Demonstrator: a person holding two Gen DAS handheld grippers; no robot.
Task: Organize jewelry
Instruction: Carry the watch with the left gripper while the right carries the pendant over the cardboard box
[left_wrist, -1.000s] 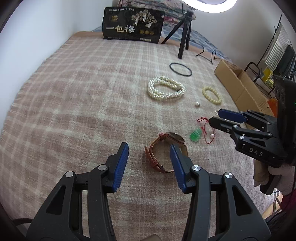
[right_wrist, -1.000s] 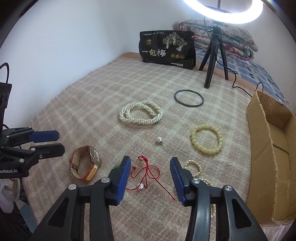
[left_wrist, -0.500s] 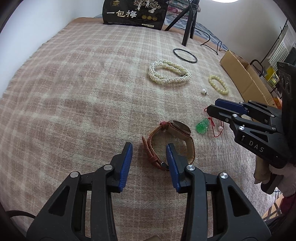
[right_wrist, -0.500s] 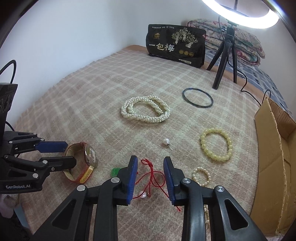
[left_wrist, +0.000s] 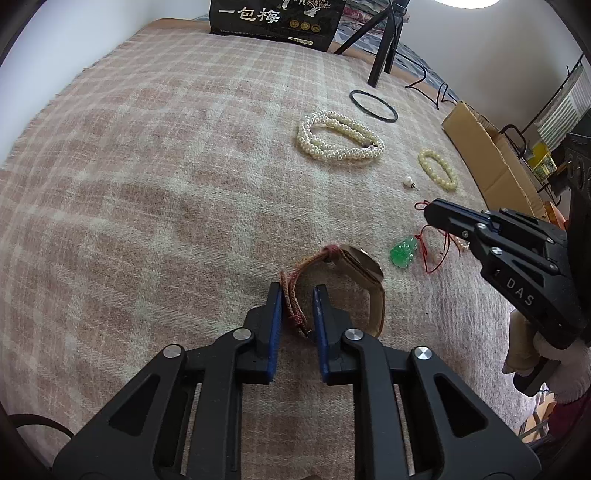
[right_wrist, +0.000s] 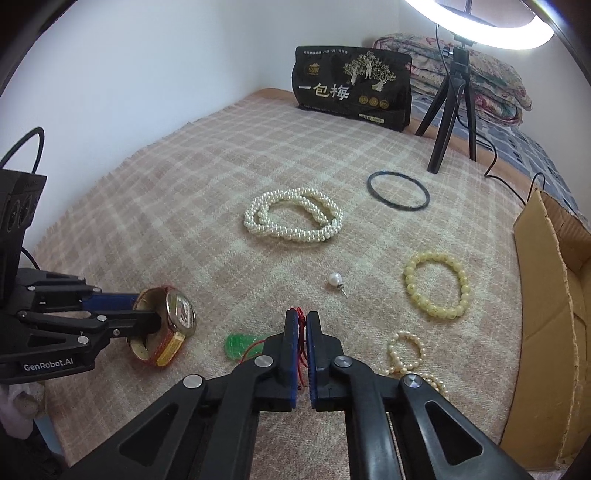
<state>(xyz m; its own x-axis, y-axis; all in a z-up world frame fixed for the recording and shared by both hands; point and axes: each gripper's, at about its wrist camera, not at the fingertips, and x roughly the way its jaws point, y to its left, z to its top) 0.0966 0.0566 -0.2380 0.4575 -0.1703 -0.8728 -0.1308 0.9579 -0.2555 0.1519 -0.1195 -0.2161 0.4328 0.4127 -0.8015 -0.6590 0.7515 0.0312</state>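
Jewelry is spread across the plaid blanket (right_wrist: 155, 206). At the left, the watch (left_wrist: 343, 280) stands on edge, its strap loop pinched by the left gripper (left_wrist: 297, 295). To its right, the red cord (right_wrist: 302, 332) with green pendant (right_wrist: 239, 345) is clamped by the nearly closed right gripper (right_wrist: 302, 319). Farther right, the cardboard box (right_wrist: 546, 295) is seen.

At the right wrist view's lower center, the right gripper (right_wrist: 302, 323) hid most of the red cord (right_wrist: 301, 314); the cardboard box (right_wrist: 554, 295) ran off the right edge.
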